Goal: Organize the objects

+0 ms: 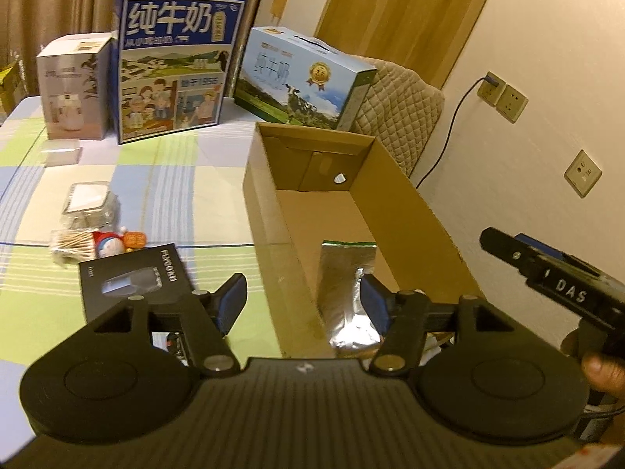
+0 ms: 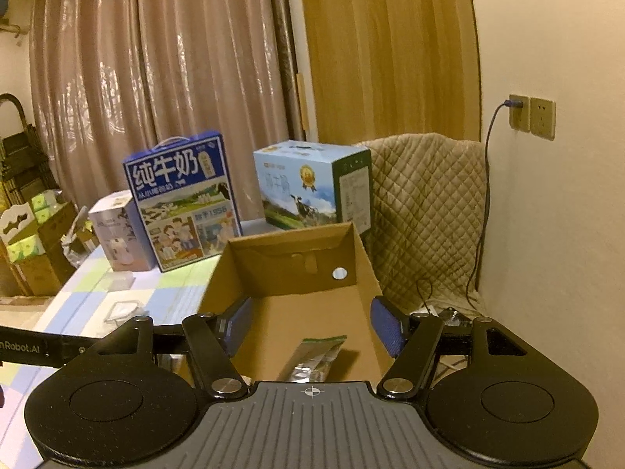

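White carton [image 1: 74, 86]: stands upright at the far left of your table, printed with a pale appliance.
Table [image 1: 164, 195]: covered in a checked cloth of green, blue and cream.
Clear case [image 1: 62, 152]: lies flat just in front of the white carton.
Clear tub [image 1: 88, 205]: sits nearer you, with a cotton swab pack [image 1: 74, 244] touching its near side.
Toy figure [image 1: 107, 246]: a small blue and white figure just right of the swabs, beside something orange that is too blurred for you to identify.
Black box [image 1: 133, 281]: lies flat in front of the figure, its near edge hidden behind your left tool.
Dark blue milk carton [image 1: 174, 66]: upright with its handle on top, right of the white carton.
Left gripper [image 1: 302, 303]: your jaws stand wide apart and hold nothing; the left pad hangs over the black box, the right pad over the open box.
Light blue milk carton [image 1: 300, 78]: behind the open box, tilted in this view.
Cardboard box [image 1: 269, 211]: open-topped, right of the loose items, with a round hole in its far wall.
Foil pouch [image 1: 345, 293]: your task item lies inside the cardboard box at its near end, silver with a green top strip.
Right gripper [image 2: 310, 326]: your jaws are spread wide and empty, poised above the box with the pouch below them.
Quilted chair [image 1: 406, 97]: behind the box, against the wall.
Wall sockets [image 1: 504, 97]: one has a cable plugged in.
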`<state>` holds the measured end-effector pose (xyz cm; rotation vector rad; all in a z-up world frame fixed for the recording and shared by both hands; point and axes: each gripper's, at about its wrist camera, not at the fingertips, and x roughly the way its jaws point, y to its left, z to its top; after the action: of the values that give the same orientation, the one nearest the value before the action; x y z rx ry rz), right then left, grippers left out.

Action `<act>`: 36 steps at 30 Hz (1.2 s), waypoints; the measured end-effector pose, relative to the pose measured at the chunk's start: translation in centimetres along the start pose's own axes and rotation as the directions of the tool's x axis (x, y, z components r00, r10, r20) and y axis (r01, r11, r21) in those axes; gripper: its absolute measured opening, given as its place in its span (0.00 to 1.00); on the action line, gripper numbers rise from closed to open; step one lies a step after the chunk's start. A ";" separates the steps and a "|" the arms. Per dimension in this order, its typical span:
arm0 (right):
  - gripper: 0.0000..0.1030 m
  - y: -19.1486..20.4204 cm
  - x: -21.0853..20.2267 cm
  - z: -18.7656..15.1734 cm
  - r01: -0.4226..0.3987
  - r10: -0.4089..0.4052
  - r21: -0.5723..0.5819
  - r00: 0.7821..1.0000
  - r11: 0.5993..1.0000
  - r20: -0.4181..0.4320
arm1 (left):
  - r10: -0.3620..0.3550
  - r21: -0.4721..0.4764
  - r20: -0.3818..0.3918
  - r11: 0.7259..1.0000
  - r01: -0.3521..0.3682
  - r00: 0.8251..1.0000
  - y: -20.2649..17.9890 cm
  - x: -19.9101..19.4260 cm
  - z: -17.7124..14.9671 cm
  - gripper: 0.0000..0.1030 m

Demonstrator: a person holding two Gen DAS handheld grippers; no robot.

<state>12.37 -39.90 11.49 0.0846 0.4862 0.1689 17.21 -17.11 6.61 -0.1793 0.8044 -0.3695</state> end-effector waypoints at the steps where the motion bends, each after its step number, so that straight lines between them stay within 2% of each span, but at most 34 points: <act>1: 0.62 0.3 -0.4 0.1 -0.002 0.002 0.001 1.000 1.000 0.002 | 0.003 -0.003 0.004 1.000 -0.003 1.000 0.2 -0.4 0.0 0.58; 6: 0.62 2.2 -2.2 0.3 -0.025 0.025 -0.006 1.000 1.000 -0.004 | 0.019 -0.011 0.031 1.000 -0.018 0.999 1.4 -2.8 -0.5 0.66; 16: 0.62 7.8 -4.3 -1.2 -0.121 0.120 -0.059 0.993 0.991 -0.023 | 0.124 -0.063 0.072 0.991 -0.120 0.990 6.2 -8.0 -2.4 0.72; 22: 0.62 10.6 -4.3 -3.1 -0.167 0.162 -0.080 0.985 0.983 -0.065 | 0.190 -0.093 0.093 0.979 -0.181 0.977 9.4 -10.9 -3.7 0.81; 28: 0.62 13.3 -4.0 -5.1 -0.208 0.197 -0.106 0.975 0.972 -0.104 | 0.245 -0.130 0.086 0.964 -0.233 0.966 12.3 -12.6 -5.4 0.84; 36: 0.62 16.0 -2.8 -8.0 -0.241 0.221 -0.149 0.965 0.959 -0.142 | 0.267 -0.166 0.080 0.954 -0.251 0.960 14.4 -13.8 -6.8 0.86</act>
<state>3.92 -24.32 7.66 -0.0325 0.5845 0.4459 7.16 1.41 6.89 -0.2326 0.7445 -0.0484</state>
